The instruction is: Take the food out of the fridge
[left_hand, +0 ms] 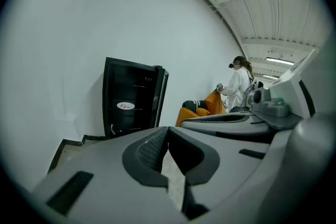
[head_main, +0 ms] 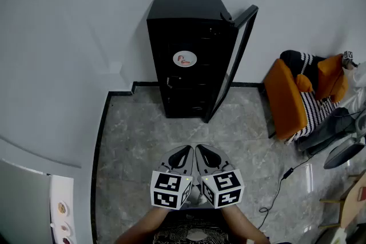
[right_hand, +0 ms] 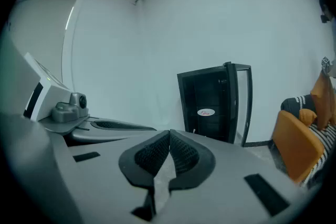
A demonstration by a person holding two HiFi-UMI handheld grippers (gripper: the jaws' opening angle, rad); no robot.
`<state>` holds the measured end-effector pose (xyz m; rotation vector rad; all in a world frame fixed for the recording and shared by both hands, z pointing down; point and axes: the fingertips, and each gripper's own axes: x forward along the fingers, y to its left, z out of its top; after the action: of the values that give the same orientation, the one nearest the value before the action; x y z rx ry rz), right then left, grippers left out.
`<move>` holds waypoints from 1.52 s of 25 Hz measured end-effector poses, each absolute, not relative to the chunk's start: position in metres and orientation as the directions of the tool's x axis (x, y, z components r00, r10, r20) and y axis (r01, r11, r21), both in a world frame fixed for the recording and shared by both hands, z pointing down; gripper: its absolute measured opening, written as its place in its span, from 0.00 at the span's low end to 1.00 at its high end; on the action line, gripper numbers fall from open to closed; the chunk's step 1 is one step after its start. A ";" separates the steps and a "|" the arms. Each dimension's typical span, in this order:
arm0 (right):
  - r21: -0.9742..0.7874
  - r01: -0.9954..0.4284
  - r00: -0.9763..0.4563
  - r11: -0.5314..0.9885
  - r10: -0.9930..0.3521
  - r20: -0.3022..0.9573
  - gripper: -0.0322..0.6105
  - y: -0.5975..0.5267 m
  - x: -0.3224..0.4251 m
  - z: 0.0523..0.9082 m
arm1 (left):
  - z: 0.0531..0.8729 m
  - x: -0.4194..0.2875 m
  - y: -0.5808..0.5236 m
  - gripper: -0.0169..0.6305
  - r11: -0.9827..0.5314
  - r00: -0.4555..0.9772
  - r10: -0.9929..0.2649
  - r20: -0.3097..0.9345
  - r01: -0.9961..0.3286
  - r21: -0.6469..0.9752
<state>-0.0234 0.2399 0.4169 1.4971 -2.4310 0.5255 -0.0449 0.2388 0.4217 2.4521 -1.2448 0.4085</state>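
A black fridge (head_main: 189, 57) stands against the white wall, its glass door (head_main: 231, 60) swung open to the right. Inside, on a shelf, sits a round white plate of food (head_main: 184, 58), also visible as the plate (left_hand: 125, 106) in the left gripper view and the plate (right_hand: 206, 112) in the right gripper view. My left gripper (head_main: 182, 158) and right gripper (head_main: 207, 158) are held side by side well short of the fridge, over the floor. Both are shut with nothing between the jaws.
An orange chair (head_main: 289, 97) with a striped cushion stands right of the fridge. A black cable (head_main: 280, 183) runs over the marble floor. A white shelf with plates (head_main: 60, 208) is at the lower left. A person (left_hand: 237, 89) stands in the background.
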 end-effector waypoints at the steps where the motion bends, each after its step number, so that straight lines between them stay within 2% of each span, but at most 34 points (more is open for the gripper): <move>1: -0.176 -0.894 -0.448 0.412 -0.808 0.382 0.08 0.241 -0.025 0.416 | 0.422 -0.046 0.240 0.05 -0.545 0.569 -0.713 0.410 -0.817 0.186; 19: -0.165 -0.906 -0.423 0.390 -0.820 0.386 0.08 0.235 -0.049 0.423 | 0.429 -0.069 0.233 0.05 -0.565 0.595 -0.697 0.401 -0.800 0.204; 38: -0.186 -0.895 -0.446 0.405 -0.818 0.363 0.08 0.146 -0.044 0.427 | 0.435 -0.065 0.146 0.05 -0.543 0.577 -0.706 0.411 -0.813 0.209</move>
<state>-0.0436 0.1463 0.4272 1.5168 -2.4463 0.5256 -0.0650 0.1455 0.4345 2.4350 -1.2305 0.3945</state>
